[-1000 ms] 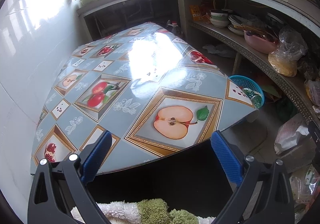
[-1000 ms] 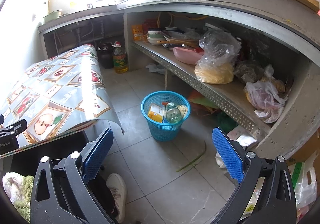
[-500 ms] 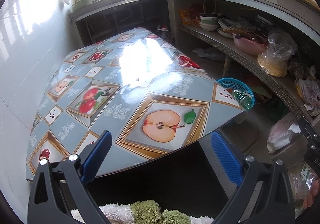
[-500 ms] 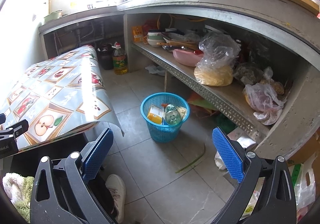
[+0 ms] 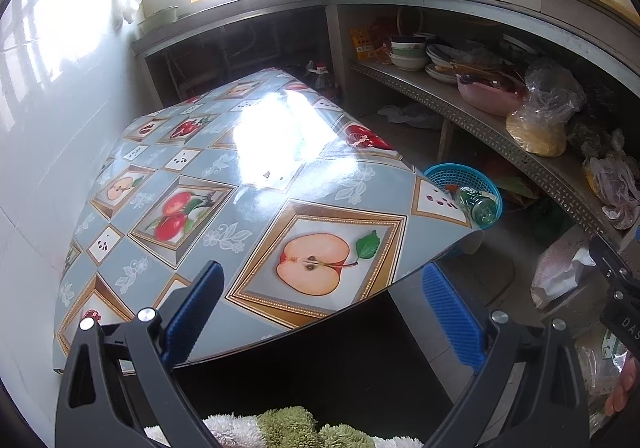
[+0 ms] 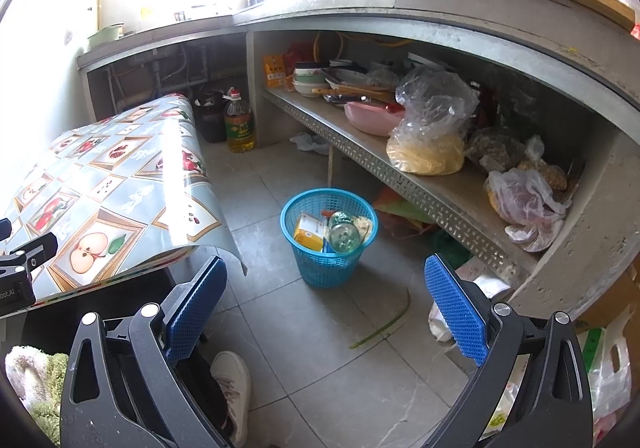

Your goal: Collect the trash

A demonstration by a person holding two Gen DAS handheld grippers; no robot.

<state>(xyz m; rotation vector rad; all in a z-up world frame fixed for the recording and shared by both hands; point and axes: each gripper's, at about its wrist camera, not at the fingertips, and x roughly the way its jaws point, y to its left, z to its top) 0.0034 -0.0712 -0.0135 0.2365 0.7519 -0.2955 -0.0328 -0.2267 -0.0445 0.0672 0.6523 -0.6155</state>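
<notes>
A blue plastic basket (image 6: 320, 268) stands on the tiled floor and holds a yellow carton (image 6: 310, 232), a clear bottle (image 6: 344, 236) and other scraps. From the left wrist view the basket (image 5: 456, 173) peeks out behind the table's corner, the bottle (image 5: 480, 205) lying in it. My left gripper (image 5: 324, 308) is open over the near edge of the fruit-print table (image 5: 248, 151), nothing between its blue pads. My right gripper (image 6: 324, 300) is open above the floor, well short of the basket. A thin green stalk (image 6: 382, 326) lies on the tiles near it.
A concrete counter with a low shelf (image 6: 400, 175) runs along the right, loaded with bowls, a pink basin (image 6: 368, 115) and plastic bags. An oil bottle (image 6: 239, 125) stands on the floor by the counter. A white shoe (image 6: 234, 388) and a fluffy sleeve (image 5: 288, 428) show below.
The left gripper has tilted upward and back slightly, so the table sits lower in its view. The right gripper's view has barely shifted. Both stay open.
</notes>
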